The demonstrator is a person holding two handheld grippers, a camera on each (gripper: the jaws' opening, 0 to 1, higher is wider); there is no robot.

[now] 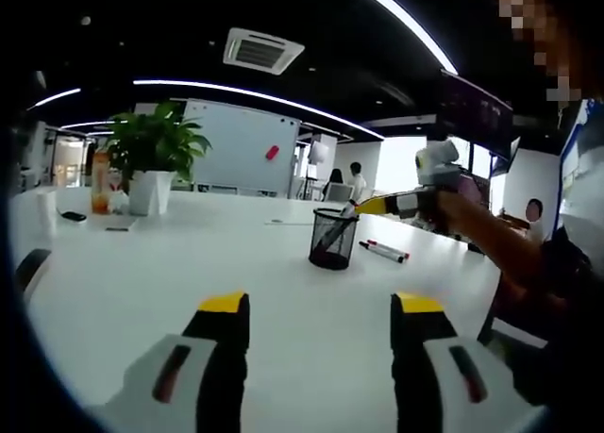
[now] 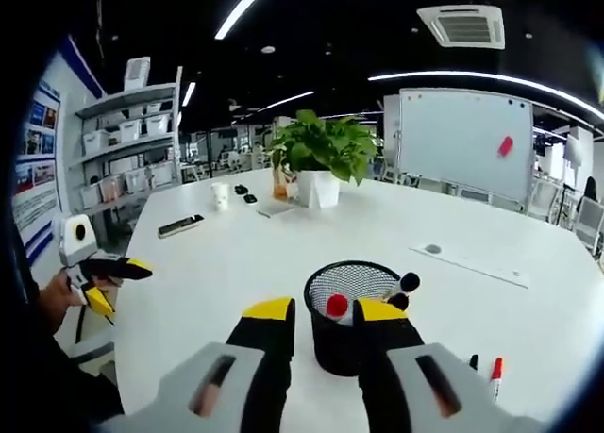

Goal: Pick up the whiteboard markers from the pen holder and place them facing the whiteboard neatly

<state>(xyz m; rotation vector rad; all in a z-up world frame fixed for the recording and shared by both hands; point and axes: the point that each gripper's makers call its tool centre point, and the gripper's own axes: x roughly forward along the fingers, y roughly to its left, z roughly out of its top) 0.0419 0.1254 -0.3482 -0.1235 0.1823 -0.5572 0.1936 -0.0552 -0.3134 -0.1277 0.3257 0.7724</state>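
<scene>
A black mesh pen holder [image 1: 333,238] [image 2: 351,334] stands on the white table [image 1: 142,291]. My right gripper [image 2: 326,310] hangs over its near rim, partly closed, one jaw on each side of a red-capped marker [image 2: 337,306] with small gaps left. Two black-capped markers [image 2: 406,285] lean in the holder's right side. In the left gripper view the right gripper [image 1: 366,208] reaches in from the right, above the holder. Markers [image 1: 384,251] [image 2: 494,376] lie on the table beside the holder. My left gripper [image 1: 321,306] [image 2: 118,284] is open and holds nothing, well short of the holder.
The whiteboard [image 1: 243,147] [image 2: 462,141] stands beyond the table's far edge. A potted plant [image 1: 156,150] [image 2: 321,155], an orange bottle [image 1: 100,180], a phone [image 2: 177,226] and a cup [image 2: 220,195] sit far back. Shelves [image 2: 132,131] line the wall.
</scene>
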